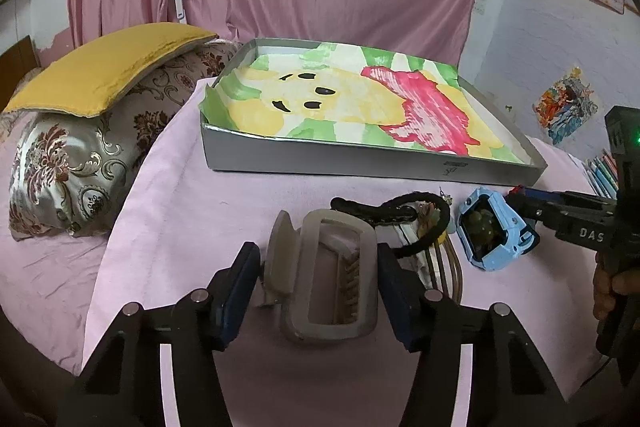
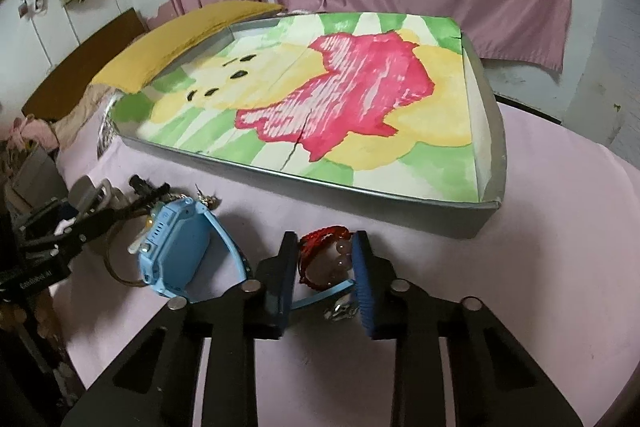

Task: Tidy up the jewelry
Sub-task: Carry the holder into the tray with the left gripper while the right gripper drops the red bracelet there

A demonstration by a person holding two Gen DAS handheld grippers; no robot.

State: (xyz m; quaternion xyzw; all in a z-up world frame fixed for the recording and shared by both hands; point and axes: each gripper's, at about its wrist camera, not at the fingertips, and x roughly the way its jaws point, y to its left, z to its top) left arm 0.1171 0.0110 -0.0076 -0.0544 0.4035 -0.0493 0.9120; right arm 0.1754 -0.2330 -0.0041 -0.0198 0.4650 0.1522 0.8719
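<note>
A grey hair claw clip (image 1: 332, 267) lies on the pink cloth between the jaws of my left gripper (image 1: 318, 247). The right pad touches its side and the left pad (image 1: 240, 291) stands a sliver off its wing. My right gripper (image 2: 324, 235) is shut on a red cord bracelet with pale beads (image 2: 324, 259); a strap of the blue watch (image 2: 176, 251) runs under the jaws. In the left wrist view the blue watch (image 1: 496, 235) sits right of the clip, with the right gripper (image 1: 520, 195) beyond it. A black cord (image 1: 400, 211) and thin bangles (image 1: 448, 267) lie between clip and watch.
A shallow grey box (image 1: 360, 163) lined with a painted flower paper stands behind the jewelry, seen also as the box (image 2: 360, 195) ahead of the right gripper. A patterned pillow (image 1: 80, 155) with a yellow cushion (image 1: 108, 67) lies left. A small silver piece (image 2: 340, 309) rests under the right jaws.
</note>
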